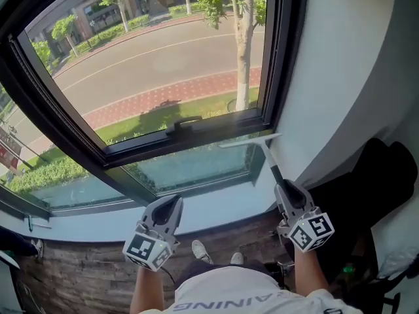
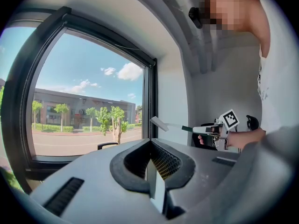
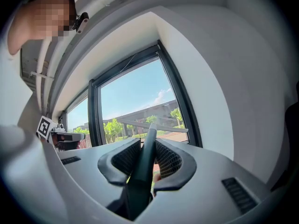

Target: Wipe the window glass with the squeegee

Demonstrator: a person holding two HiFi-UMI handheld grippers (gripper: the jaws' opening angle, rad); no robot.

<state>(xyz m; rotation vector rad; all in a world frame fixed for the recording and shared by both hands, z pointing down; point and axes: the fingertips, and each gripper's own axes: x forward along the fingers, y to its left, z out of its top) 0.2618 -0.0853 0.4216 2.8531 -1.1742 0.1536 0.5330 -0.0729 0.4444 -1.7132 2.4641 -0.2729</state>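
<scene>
Head view: the squeegee is seen at the lower right of the window, its pale blade lying across the top right corner of the lower pane of window glass, just under the dark crossbar of the window frame. Whether the blade edge touches the glass cannot be told. The slim dark handle runs back from the blade into the right tongs, which are clamped on it. In the right gripper view the handle is seen pinched between the two ribbed pads, well behind the blade.

The squeegee is judged to be light and stiff in the handle, with a thin, flexible wiping edge. Smooth plastic like this may twist in the pads when the blade is pressed on the glass, so a firm hold low on the handle, square to the blade, is called for. The glass itself is hard and slick; even, moderate pressure is advised.

The left tongs are held over the window sill, well apart from the squeegee. Their jaws are brought together with nothing between them. The white wall stands close to the right of the blade.
</scene>
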